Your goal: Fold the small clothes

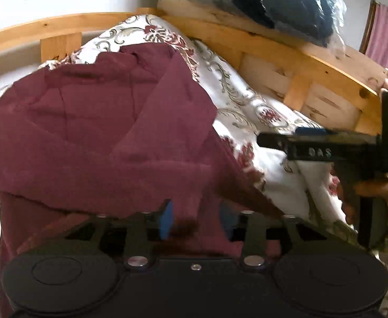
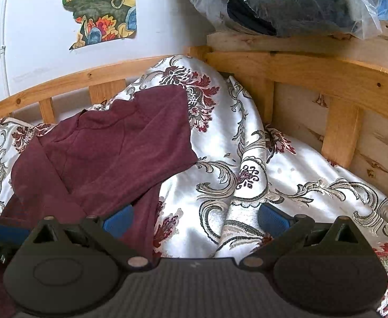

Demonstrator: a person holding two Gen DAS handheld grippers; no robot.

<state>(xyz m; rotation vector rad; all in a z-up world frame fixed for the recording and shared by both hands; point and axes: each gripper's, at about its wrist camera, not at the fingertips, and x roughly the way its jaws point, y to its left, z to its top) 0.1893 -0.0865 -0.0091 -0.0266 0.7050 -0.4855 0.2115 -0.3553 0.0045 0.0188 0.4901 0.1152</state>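
A white wall [image 2: 35, 39] with bright prints [image 2: 101, 8] backs the pine bed frame [image 2: 313, 71]. A maroon shirt [image 2: 109, 153] lies partly folded on the floral white bedspread [image 2: 220, 185], left of its raised crease. The left gripper [image 1: 198, 218] stands part open over the shirt's near edge, cloth between the blue pads [image 1: 167, 220] but not pinched. The right gripper [image 2: 195, 218] gapes wide and empty above the bedspread. A bagged dark bundle [image 2: 286, 0] sits on the frame's top board at right.

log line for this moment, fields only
garment: maroon shirt part-folded on floral bedspread | left gripper: open, cloth between pads | right gripper: open, empty
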